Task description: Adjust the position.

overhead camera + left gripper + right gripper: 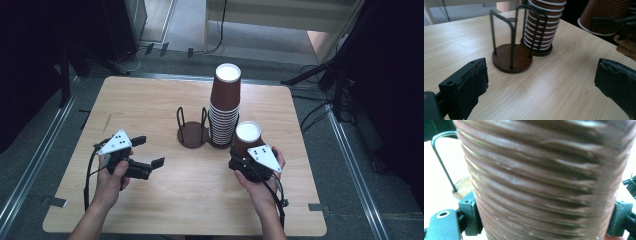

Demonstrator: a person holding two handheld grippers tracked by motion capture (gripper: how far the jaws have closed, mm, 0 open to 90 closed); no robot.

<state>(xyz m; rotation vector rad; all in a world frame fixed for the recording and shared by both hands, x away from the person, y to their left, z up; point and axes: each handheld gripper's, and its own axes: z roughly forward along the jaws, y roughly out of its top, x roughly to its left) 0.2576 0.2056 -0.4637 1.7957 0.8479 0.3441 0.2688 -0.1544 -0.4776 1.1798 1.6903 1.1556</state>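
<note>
Right tongs [243, 159], in a hand low over the counter [150, 200], clamp an upturned brown cup [247, 137]; left tongs [149, 151] point toward the rack [192, 131], jaws wide apart, empty

The light wooden table with rounded corners [150, 100] carries one thing: a dark brown double-disc stand with black wire loops [192, 131]. It sits ahead of the left gripper's wide-set jaws, between their lines. A tall stack of upturned brown ribbed paper cups with white rims [225, 107] fills its far disc, just beyond and left of the right gripper's jaws.
</note>
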